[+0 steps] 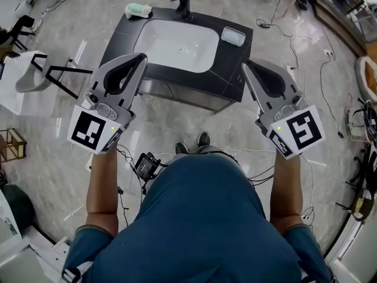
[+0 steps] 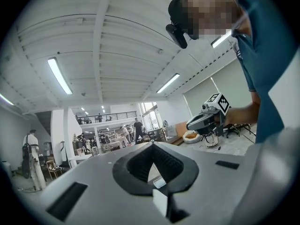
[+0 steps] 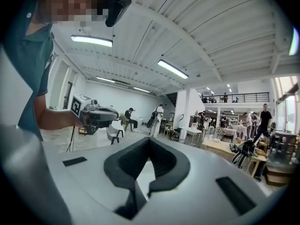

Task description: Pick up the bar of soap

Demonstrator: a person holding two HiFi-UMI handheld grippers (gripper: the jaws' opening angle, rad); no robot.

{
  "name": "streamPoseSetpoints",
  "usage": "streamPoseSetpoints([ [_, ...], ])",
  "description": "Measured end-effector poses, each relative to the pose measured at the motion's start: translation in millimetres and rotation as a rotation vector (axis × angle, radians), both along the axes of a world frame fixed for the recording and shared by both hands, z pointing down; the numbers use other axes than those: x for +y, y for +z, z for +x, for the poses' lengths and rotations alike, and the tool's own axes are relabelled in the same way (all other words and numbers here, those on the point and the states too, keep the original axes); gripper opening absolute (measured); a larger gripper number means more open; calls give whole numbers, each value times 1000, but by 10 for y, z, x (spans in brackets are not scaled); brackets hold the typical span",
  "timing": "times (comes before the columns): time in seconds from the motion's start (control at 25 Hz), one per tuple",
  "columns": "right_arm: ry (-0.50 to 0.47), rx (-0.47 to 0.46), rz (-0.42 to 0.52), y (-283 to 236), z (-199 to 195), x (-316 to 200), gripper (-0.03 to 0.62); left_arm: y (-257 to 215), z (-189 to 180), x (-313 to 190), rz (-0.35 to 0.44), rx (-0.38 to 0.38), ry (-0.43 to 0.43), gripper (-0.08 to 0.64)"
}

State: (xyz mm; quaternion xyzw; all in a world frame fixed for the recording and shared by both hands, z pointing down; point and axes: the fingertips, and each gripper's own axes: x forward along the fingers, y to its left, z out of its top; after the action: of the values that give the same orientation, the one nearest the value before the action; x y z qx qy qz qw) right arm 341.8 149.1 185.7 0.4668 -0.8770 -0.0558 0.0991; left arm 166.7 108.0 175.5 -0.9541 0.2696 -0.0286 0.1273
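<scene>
A pale green bar of soap [image 1: 138,9] lies on the back left corner of the black vanity top [image 1: 235,55], left of the black tap [image 1: 182,6]. A clear dish [image 1: 232,36] with something whitish in it sits at the right of the white basin [image 1: 177,45]. Both grippers are held in the air in front of the vanity, well short of the soap. My left gripper [image 1: 142,58] [image 2: 153,145] is shut with nothing in it. My right gripper [image 1: 245,68] [image 3: 149,140] is shut and empty too. Both gripper views point up at the ceiling, so neither shows the soap.
Cables [image 1: 294,40] trail over the marble floor to the right of the vanity. A white chair [image 1: 29,75] with black legs stands at the left. The person's feet [image 1: 194,145] are just in front of the cabinet. People and tables show far off in the gripper views.
</scene>
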Motion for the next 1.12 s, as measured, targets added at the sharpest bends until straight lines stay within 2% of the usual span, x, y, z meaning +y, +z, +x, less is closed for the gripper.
streamPoseSetpoints([
  [0.28,-71,-14,19,-77,132,-349,15,-152,97,-231,34,-20,-68,2],
  [0.52,-134,-28,19,-50,131,-572,15,-122,96,-340,30,-41,-128,2],
  [0.84,-171,-23,-6,31,-139,-842,15,-46,-230,-554,10,-51,-172,2],
  [1.12,-148,-14,-19,26,-573,-1098,15,-72,-635,-777,10,-31,-143,2],
])
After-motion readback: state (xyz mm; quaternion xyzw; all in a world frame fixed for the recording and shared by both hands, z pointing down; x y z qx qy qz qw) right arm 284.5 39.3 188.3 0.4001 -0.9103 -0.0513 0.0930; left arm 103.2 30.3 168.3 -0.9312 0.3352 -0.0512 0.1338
